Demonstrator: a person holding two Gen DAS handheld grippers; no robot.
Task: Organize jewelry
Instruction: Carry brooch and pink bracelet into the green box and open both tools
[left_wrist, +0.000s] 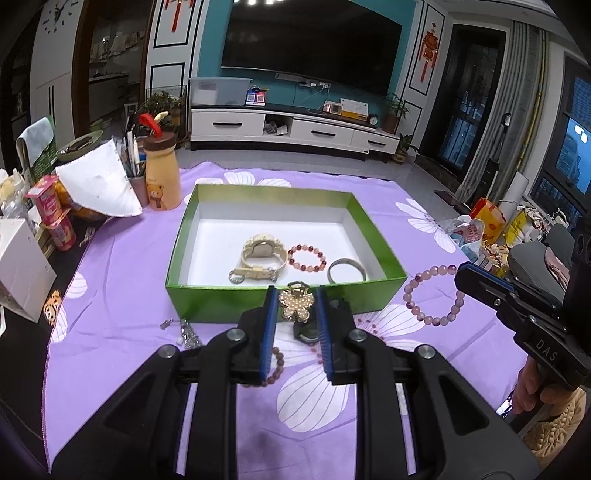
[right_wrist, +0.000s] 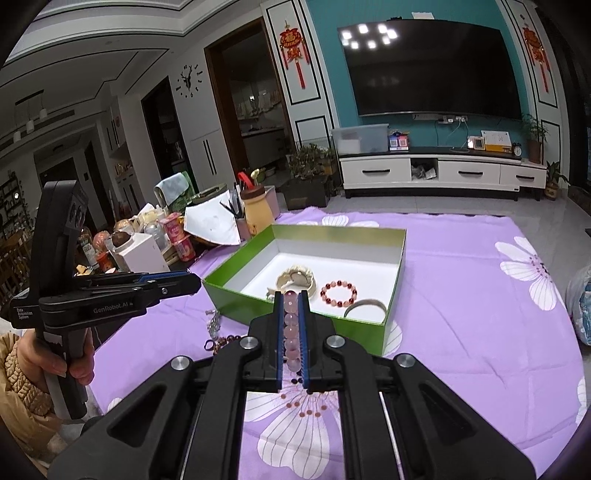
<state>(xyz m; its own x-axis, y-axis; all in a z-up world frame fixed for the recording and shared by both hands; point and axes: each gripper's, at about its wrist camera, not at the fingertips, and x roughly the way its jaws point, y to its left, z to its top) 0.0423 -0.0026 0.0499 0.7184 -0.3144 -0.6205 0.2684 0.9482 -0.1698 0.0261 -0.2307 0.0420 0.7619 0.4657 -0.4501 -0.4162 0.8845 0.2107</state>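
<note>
A green box (left_wrist: 236, 302) with a white floor stands on the purple cloth; it also shows in the right wrist view (right_wrist: 236, 301). Inside lie a cream watch (left_wrist: 258, 254), a red-and-pink bead bracelet (left_wrist: 306, 258) and a silver bangle (left_wrist: 347, 271). My left gripper (left_wrist: 295, 306) is shut on a gold pearl flower hair clip (left_wrist: 295, 304), held just before the box's near wall. My right gripper (right_wrist: 291, 317) is shut on a pale pink bead bracelet (right_wrist: 290, 325), which hangs as a ring in the left wrist view (left_wrist: 436, 291), right of the box.
On the cloth under the left gripper lie a brown bead bracelet (left_wrist: 277, 365), a dark round piece (left_wrist: 308, 332) and a silver chain (left_wrist: 184, 332). A bear bottle (left_wrist: 161, 173), pen cup, snack cans and a white box (left_wrist: 18, 266) crowd the table's left side. Bags lie at right.
</note>
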